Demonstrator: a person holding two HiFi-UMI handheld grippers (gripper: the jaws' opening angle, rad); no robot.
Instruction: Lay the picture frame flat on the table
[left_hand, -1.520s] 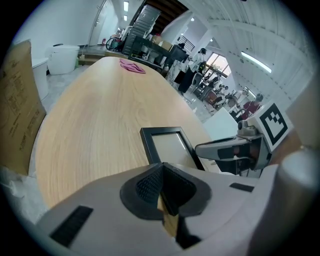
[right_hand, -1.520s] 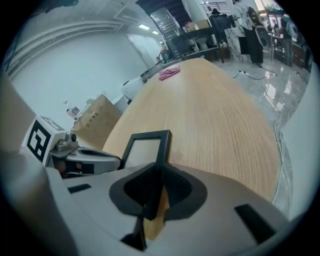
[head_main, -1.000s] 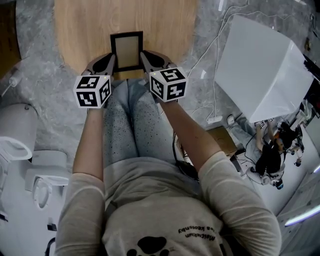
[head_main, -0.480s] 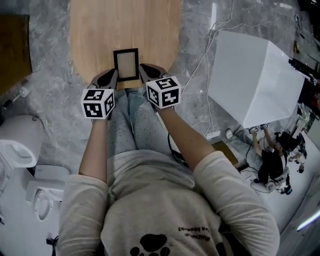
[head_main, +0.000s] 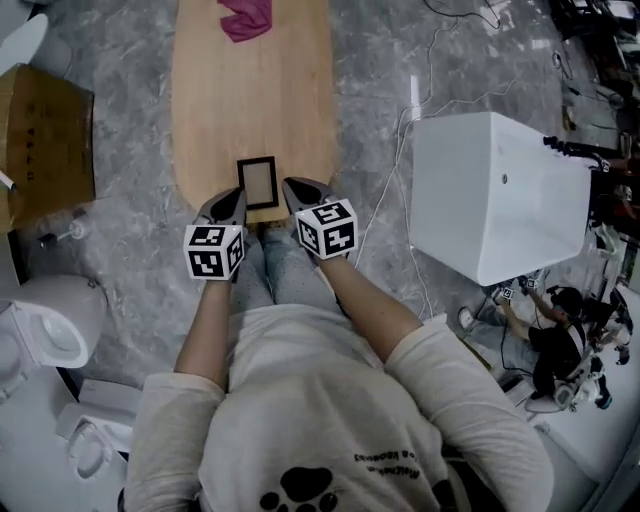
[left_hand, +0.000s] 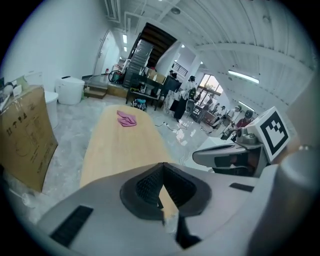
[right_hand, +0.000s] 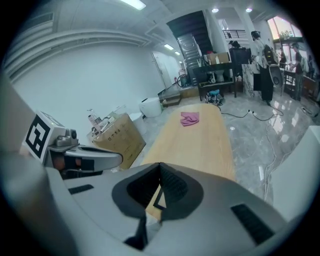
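Observation:
The picture frame (head_main: 258, 183), black-edged with a pale centre, sits at the near end of the long wooden table (head_main: 250, 100); whether it lies fully flat or is propped up I cannot tell. My left gripper (head_main: 232, 203) is shut just left of the frame's lower edge. My right gripper (head_main: 295, 190) is shut just right of it. Neither holds the frame. In the left gripper view the jaws (left_hand: 161, 177) meet with only tabletop showing past them. In the right gripper view the closed jaws (right_hand: 160, 175) leave a slit showing a black frame corner (right_hand: 159, 201).
A pink cloth (head_main: 246, 17) lies at the table's far end. A cardboard box (head_main: 45, 140) stands on the floor to the left, a large white box (head_main: 495, 195) to the right, with cables between. White fixtures (head_main: 50, 330) sit at lower left.
Both grippers have risen together, still shut, and the head view has pulled back, so more table and floor shows. The frame has stayed in its place at the table's near end.

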